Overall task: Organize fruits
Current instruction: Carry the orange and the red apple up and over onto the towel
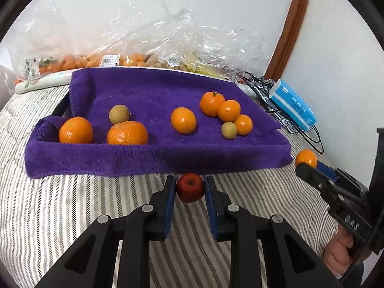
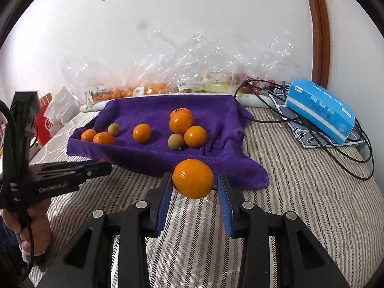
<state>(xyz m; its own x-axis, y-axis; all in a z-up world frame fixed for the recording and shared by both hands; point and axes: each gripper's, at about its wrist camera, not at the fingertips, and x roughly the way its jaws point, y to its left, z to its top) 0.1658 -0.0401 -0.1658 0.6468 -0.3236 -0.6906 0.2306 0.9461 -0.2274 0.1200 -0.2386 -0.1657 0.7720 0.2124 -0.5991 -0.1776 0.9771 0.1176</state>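
Left gripper [image 1: 190, 187] fingers clench a small red fruit [image 1: 189, 188] just before the purple towel [image 1: 153, 91] on the striped bed [image 1: 72, 204]; right gripper [image 2: 195, 182] fingers hold an orange [image 2: 193, 178]. Risk: round fruit may slip and roll off the bed. On the towel: six orange fruits, two small greenish ones.

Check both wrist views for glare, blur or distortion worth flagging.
Left wrist: strong fisheye bend, the wooden door frame curves; glare on the plastic bags; the red apple is sharp. Right wrist: same bending; highlight on the held orange; the wall is washed out.
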